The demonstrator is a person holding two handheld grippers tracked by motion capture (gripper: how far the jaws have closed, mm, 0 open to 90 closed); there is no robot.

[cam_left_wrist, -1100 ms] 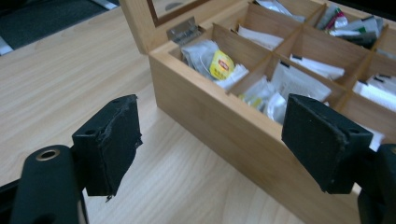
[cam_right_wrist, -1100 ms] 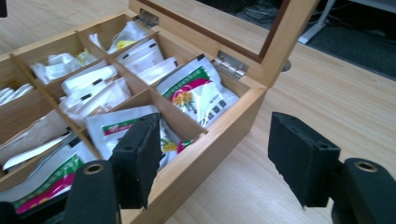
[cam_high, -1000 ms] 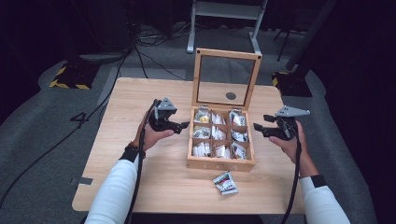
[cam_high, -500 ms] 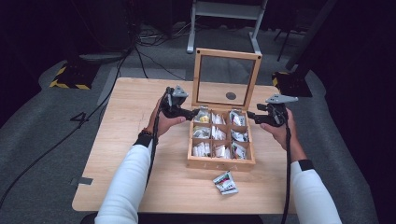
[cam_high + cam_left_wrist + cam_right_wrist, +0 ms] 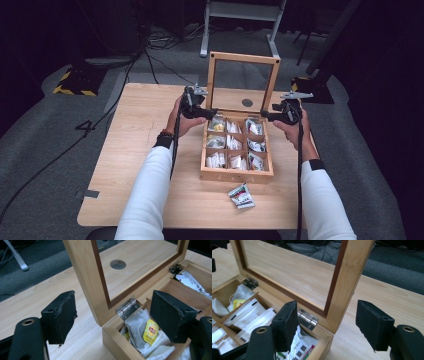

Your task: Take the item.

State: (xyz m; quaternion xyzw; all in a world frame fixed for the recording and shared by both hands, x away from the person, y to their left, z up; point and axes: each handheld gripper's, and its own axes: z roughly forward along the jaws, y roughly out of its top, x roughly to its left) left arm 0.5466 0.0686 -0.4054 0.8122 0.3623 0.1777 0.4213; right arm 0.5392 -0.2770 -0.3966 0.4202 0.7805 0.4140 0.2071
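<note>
Wooden tea box [image 5: 236,172] sits mid-desk [image 5: 135,150], its glass-paned lid [image 5: 243,80] upright, compartments full of tea bags. Left hand-held gripper [image 5: 212,112] straddles the lid's left post at the hinge, jaws wide, pads clear. Right hand-held gripper [image 5: 263,115] straddles the right post, jaws just opening, nothing held. Loose sachet [image 5: 241,195] lies just in front of the box.

Dim room, grey carpet floor [image 5: 45,165], wooden table [image 5: 135,135], cables [image 5: 150,55], metal stand [image 5: 240,15]
</note>
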